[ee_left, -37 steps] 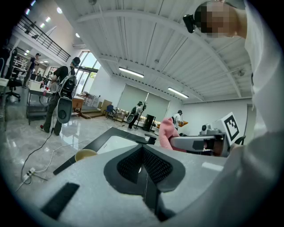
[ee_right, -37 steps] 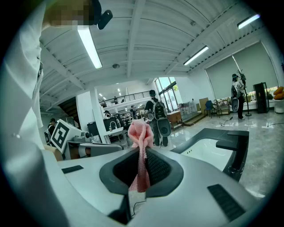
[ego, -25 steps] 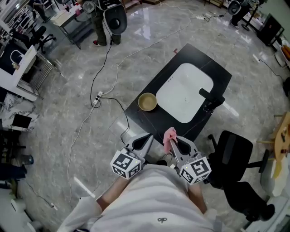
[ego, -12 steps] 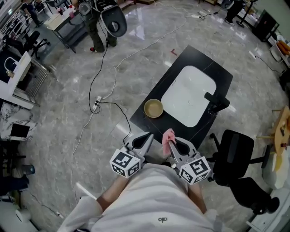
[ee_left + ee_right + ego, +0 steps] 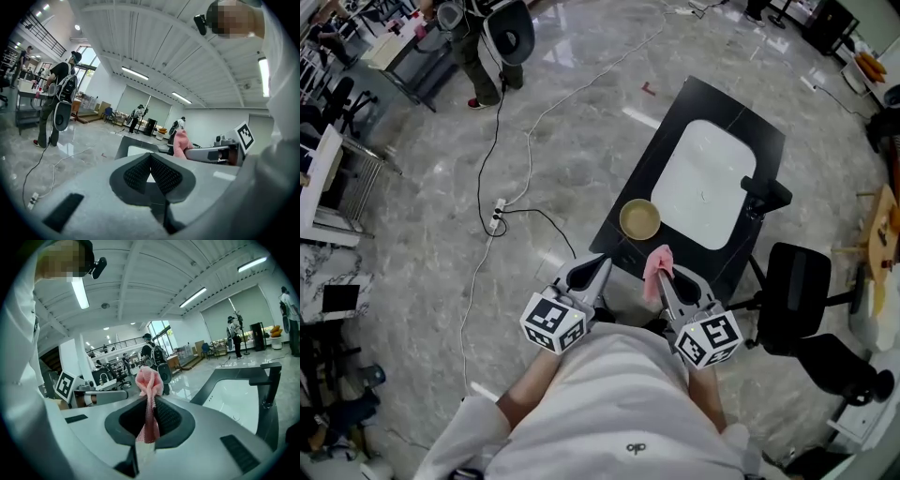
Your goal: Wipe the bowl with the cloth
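A tan bowl (image 5: 639, 218) stands on the black counter (image 5: 684, 101) beside the white sink (image 5: 703, 183). My right gripper (image 5: 666, 275) is shut on a pink cloth (image 5: 656, 267), which bunches above the jaws in the right gripper view (image 5: 149, 383). The cloth hangs just short of the counter's near edge, below the bowl. My left gripper (image 5: 598, 272) is shut with nothing in it, its jaws meeting in the left gripper view (image 5: 151, 161). Both grippers are held close to my chest, short of the counter.
A black tap (image 5: 765, 195) stands at the sink's right rim. A black office chair (image 5: 797, 300) sits right of the counter. Cables and a power strip (image 5: 494, 221) lie on the marble floor to the left. A person (image 5: 473, 42) stands far back left.
The counter, sink and bowl have shifted up and right in the head view and look nearer. Both grippers keep their hold and place, the cloth raised slightly.
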Action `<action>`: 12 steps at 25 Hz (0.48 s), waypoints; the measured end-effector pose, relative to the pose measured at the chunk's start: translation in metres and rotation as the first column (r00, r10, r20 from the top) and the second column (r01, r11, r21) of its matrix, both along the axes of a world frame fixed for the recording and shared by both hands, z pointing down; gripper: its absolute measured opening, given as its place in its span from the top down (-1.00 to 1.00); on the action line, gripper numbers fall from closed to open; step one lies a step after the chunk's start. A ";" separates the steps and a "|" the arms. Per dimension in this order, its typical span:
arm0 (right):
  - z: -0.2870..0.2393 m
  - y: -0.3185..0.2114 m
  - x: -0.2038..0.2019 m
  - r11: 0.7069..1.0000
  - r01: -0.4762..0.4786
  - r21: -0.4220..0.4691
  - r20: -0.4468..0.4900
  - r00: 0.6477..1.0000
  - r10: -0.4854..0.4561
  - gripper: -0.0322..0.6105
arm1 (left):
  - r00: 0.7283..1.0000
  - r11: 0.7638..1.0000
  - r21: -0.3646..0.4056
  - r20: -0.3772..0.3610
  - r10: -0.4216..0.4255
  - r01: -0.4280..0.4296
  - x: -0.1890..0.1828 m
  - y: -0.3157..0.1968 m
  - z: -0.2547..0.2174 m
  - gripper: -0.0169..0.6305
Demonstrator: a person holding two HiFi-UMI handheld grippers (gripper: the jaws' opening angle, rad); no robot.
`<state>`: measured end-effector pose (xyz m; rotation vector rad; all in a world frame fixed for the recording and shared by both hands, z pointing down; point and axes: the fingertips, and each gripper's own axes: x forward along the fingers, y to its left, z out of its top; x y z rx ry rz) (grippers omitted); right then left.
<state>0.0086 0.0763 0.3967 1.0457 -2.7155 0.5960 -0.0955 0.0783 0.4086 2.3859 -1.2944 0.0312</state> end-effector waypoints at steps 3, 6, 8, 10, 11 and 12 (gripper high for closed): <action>0.004 0.002 -0.014 0.999 -0.047 -0.013 -0.001 0.999 0.047 0.81 | 1.000 1.000 -0.022 0.005 0.019 -0.018 -0.023 0.002 0.007 0.91; 0.010 0.006 -0.021 0.996 -0.078 -0.035 -0.021 0.997 0.077 0.81 | 0.999 0.998 -0.046 0.011 0.043 -0.042 -0.036 0.004 0.016 0.91; 0.013 0.010 -0.019 0.994 -0.095 -0.051 -0.040 0.995 0.093 0.81 | 0.999 0.997 -0.063 0.005 0.050 -0.050 -0.041 0.005 0.022 0.91; 0.016 0.013 -0.014 0.992 -0.111 -0.066 -0.052 0.993 0.108 0.81 | 0.999 0.995 -0.079 -0.003 0.054 -0.054 -0.040 0.004 0.029 0.91; 0.018 0.012 -0.011 0.991 -0.116 -0.071 -0.056 0.992 0.113 0.81 | 0.998 0.995 -0.085 -0.007 0.056 -0.056 -0.038 0.001 0.032 0.91; 0.021 0.009 -0.008 0.990 -0.121 -0.077 -0.059 0.991 0.117 0.81 | 0.998 0.994 -0.089 -0.011 0.057 -0.058 -0.034 -0.002 0.033 0.91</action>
